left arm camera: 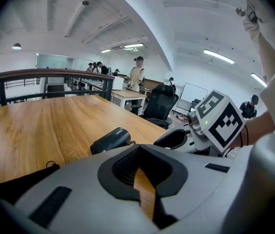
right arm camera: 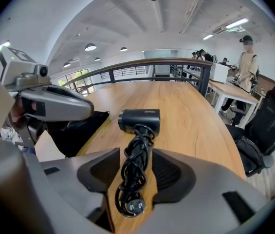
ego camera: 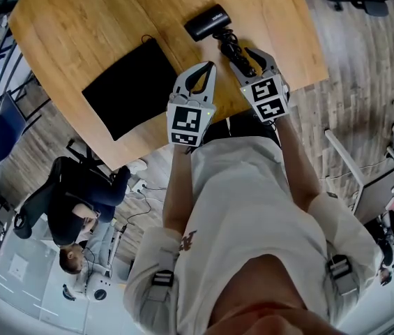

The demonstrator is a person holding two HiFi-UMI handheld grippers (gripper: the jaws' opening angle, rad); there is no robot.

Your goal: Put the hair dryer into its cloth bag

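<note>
A black hair dryer [ego camera: 208, 21] lies on the wooden table [ego camera: 78, 26], its handle wrapped in its own cord [ego camera: 235, 51] and pointing toward me. My right gripper [ego camera: 251, 60] hangs low over that handle. In the right gripper view the cord bundle [right arm camera: 136, 179] lies between the open jaws of the right gripper [right arm camera: 136, 155], wood showing on both sides, with the dryer body [right arm camera: 139, 120] just beyond. The flat black cloth bag [ego camera: 130, 86] lies left of the dryer. My left gripper [ego camera: 210, 65] hovers by the bag's right corner, tips together and empty. The left gripper view has the left gripper [left arm camera: 139, 147] and the dryer [left arm camera: 110, 139].
The table's near edge [ego camera: 224, 114] runs just under both grippers. A black office chair [right arm camera: 268, 130] stands off the table's right side. A railing [right arm camera: 176, 65] runs behind the table, with people standing at desks beyond. Below the table's left edge a person sits on a chair [ego camera: 78, 187].
</note>
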